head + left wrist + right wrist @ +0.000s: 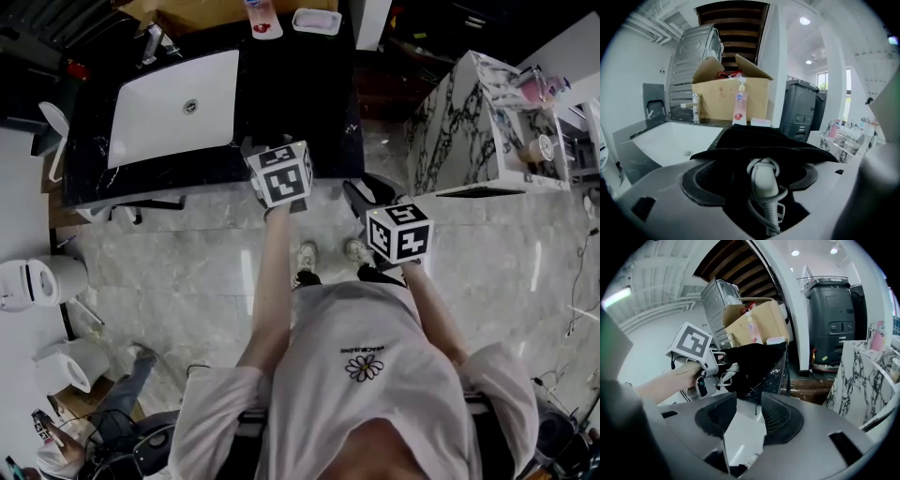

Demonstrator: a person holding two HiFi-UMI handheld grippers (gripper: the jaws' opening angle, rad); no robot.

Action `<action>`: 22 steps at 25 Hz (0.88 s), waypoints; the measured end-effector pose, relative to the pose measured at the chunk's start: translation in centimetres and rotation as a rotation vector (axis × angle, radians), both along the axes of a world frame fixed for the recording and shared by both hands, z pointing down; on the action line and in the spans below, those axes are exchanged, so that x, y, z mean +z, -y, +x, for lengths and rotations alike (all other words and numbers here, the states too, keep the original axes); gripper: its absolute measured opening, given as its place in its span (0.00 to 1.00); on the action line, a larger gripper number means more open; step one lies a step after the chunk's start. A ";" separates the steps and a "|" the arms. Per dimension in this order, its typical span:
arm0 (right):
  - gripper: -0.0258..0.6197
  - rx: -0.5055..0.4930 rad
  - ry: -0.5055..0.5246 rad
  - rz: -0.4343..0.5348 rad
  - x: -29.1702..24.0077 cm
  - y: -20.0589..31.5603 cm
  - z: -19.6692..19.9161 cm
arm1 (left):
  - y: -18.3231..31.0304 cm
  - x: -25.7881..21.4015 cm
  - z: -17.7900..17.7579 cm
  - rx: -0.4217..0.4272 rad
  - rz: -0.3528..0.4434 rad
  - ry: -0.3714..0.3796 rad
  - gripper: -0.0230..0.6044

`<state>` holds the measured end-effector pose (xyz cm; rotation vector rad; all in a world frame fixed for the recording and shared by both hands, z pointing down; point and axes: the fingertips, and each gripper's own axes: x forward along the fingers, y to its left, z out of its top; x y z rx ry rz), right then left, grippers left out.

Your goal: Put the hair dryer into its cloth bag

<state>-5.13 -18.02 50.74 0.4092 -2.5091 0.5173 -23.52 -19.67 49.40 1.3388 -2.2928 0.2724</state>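
Left claw (754, 174) is spread wide, with the black cloth bag (764, 145) bunched between its jaws at centre frame. The hair dryer (763, 180) pokes its white corded end out. The bag sits at the dark surface (309, 103) edge, right of the sink (173, 103). Right claw (743, 416) is released and empty.

Black counter (309, 94) holds a white sink (150, 127), bottle (263, 17) and tray (316, 21).

Counts from my remote seat

I count two grey two-jaw grippers: left gripper (757, 174), right gripper (749, 413). One each: black cloth bag (759, 140), white plugged cord (764, 180), white rectangular sink (173, 103), brown cardboard box (717, 98), dark plastic bin (799, 108).
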 end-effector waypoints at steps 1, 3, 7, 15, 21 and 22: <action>0.27 -0.002 0.004 0.012 -0.3 0.0 0.0 | -0.6 0.0 0.1 -0.010 0.000 0.004 0.61; 0.27 -0.007 0.015 0.036 -0.9 0.0 -0.1 | -2.1 0.2 0.1 -0.043 -0.003 0.017 0.61; 0.27 -0.017 0.039 0.087 -2.1 -0.1 -0.3 | -5.1 0.6 -0.1 -0.103 0.006 -0.006 0.62; 0.27 -0.033 0.098 0.184 -4.5 0.6 -1.8 | -11.5 0.4 -1.3 -0.225 -0.007 -0.008 0.62; 0.23 0.011 0.146 0.222 -6.1 1.6 -2.3 | -13.0 -1.2 0.0 -0.221 0.032 -0.056 0.62; 0.22 0.016 0.153 0.236 -6.4 1.6 -2.3 | -13.0 -1.7 0.3 -0.209 0.042 -0.057 0.62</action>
